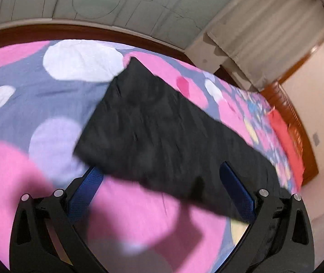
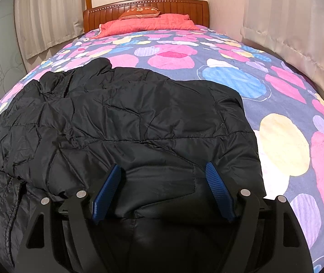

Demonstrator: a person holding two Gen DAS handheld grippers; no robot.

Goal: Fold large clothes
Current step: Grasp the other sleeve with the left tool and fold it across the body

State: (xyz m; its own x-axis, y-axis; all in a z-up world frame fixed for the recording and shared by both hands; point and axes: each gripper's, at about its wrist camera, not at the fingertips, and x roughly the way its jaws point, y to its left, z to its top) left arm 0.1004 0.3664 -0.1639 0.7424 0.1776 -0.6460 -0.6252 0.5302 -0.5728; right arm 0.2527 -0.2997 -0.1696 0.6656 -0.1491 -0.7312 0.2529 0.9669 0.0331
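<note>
A black quilted jacket (image 2: 125,118) lies spread over the near left part of the bed. In the right wrist view my right gripper (image 2: 163,166) hovers low over its near edge. Its blue pads (image 2: 218,188) stand wide apart, a fold of jacket bulges between them, and neither pad presses on it. The left wrist view is blurred by motion. There a long black part of the jacket (image 1: 162,132) runs slantwise across the bed. My left gripper (image 1: 162,168) is open at its near edge. The cloth covers the tip of the left pad (image 1: 84,193).
The bed sheet (image 2: 230,79) is grey-blue with big pink, white, blue and yellow spots. Red pillows (image 2: 148,24) lie against a wooden headboard (image 2: 143,5). Pale curtains (image 2: 287,34) hang on both sides. A glass wardrobe door (image 1: 93,0) stands beyond the bed's edge.
</note>
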